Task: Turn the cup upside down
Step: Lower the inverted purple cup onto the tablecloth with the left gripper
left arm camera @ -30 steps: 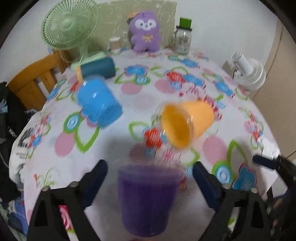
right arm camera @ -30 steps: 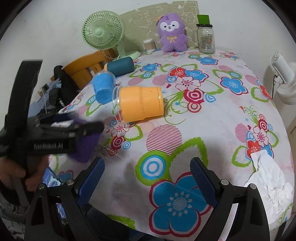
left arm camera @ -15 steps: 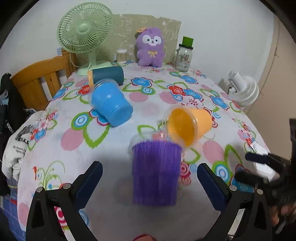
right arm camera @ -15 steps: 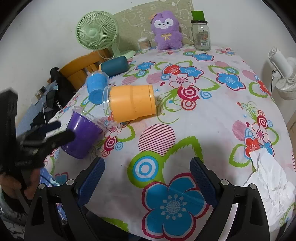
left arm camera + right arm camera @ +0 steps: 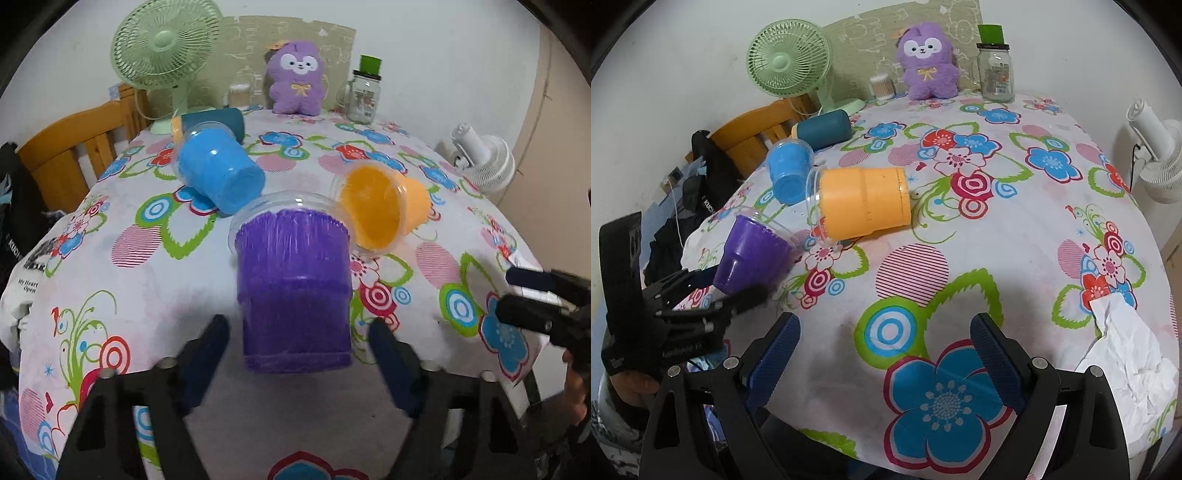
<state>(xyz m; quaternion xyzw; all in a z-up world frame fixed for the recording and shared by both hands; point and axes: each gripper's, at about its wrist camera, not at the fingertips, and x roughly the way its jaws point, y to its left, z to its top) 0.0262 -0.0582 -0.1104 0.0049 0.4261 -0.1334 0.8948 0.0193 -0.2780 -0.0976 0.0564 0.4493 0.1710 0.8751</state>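
Lying tilted near the table's front-left edge, the purple cup (image 5: 293, 291) is resting with its clear rim pointing away toward the middle of the table and its base facing the left gripper (image 5: 299, 354), whose two blue-padded fingers (image 5: 205, 354) are standing spread on either side of the base without touching it, so its jaws are open and holding nothing. In the right wrist view the same purple cup (image 5: 751, 254) is leaning with its rim up and away, just above the left gripper (image 5: 713, 291) that is reaching in from the left. Two more cups are lying on their sides close behind it: one orange cup (image 5: 380, 208), its open mouth turned toward the left camera and its rim just beside the purple rim, and one blue cup (image 5: 218, 173), its base pointing forward. The right gripper (image 5: 884, 354) is hovering over the flowered tablecloth (image 5: 1034, 229) well apart from all three cups, its jaws wide open with nothing between the pads. One dark teal cylinder (image 5: 823, 128) is lying on its side behind the blue cup. Along the far edge are standing one green desk fan (image 5: 788, 62), one purple plush toy (image 5: 927, 61), one glass jar with a green lid (image 5: 995, 66) and one small container of cotton swabs (image 5: 881, 85). One crumpled white tissue (image 5: 1123, 354) is sitting at the table's right front edge, one white fan (image 5: 1156, 147) is showing beyond the right side, and one wooden chair (image 5: 70, 147) is standing at the left.
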